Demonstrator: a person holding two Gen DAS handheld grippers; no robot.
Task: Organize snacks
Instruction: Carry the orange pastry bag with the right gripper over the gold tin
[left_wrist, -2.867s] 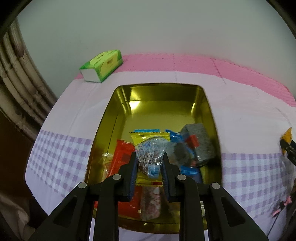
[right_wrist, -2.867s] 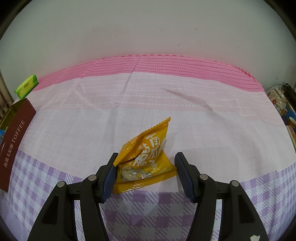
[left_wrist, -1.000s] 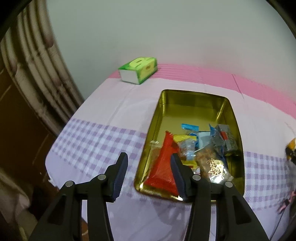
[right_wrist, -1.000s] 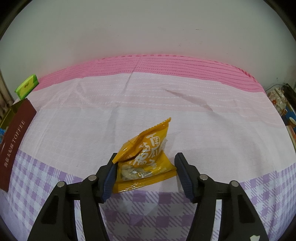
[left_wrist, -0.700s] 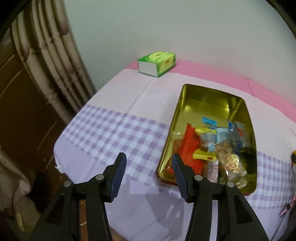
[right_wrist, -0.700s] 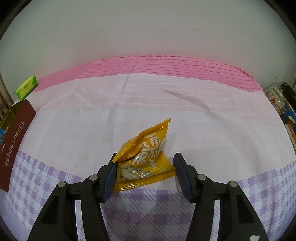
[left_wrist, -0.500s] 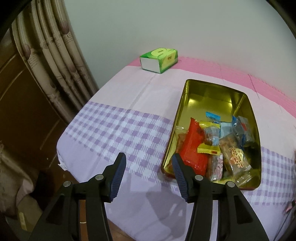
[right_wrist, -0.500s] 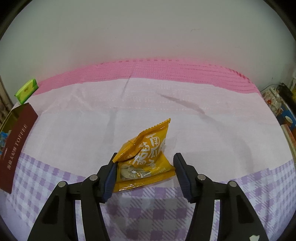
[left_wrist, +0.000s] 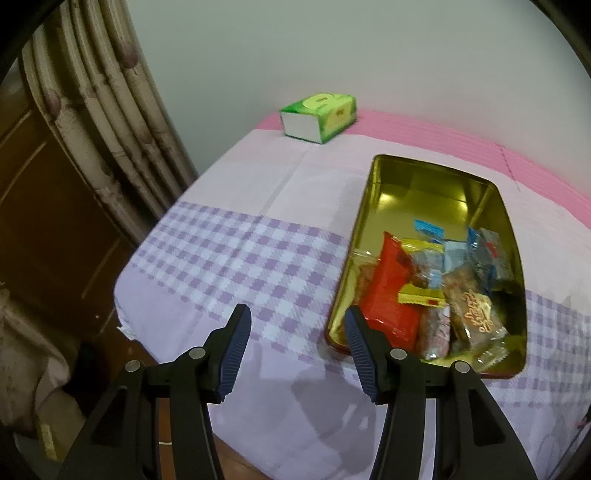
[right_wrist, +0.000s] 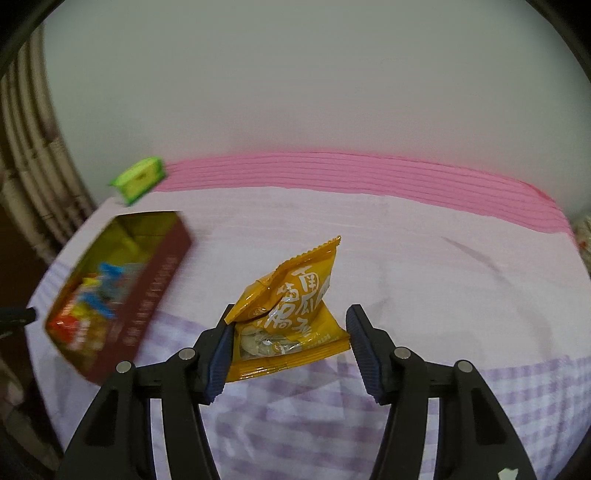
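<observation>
Now my right hand-held gripper (right_wrist: 290, 338) holds the yellow snack packet (right_wrist: 290, 317) clear above the surface (right_wrist: 424, 258). My left hand-held gripper (left_wrist: 297, 338) gapes empty beside the gold tin (left_wrist: 436, 192), whose near end holds mixed wrapped snacks (left_wrist: 428, 291).

Left wrist cam looks steeply down at table's left end, gold tin (left_wrist: 369, 236) at its right. Right wrist cam looks down mid-table, farther right. Both share tin (right_wrist: 155, 273) & green box (left_wrist: 319, 116).
</observation>
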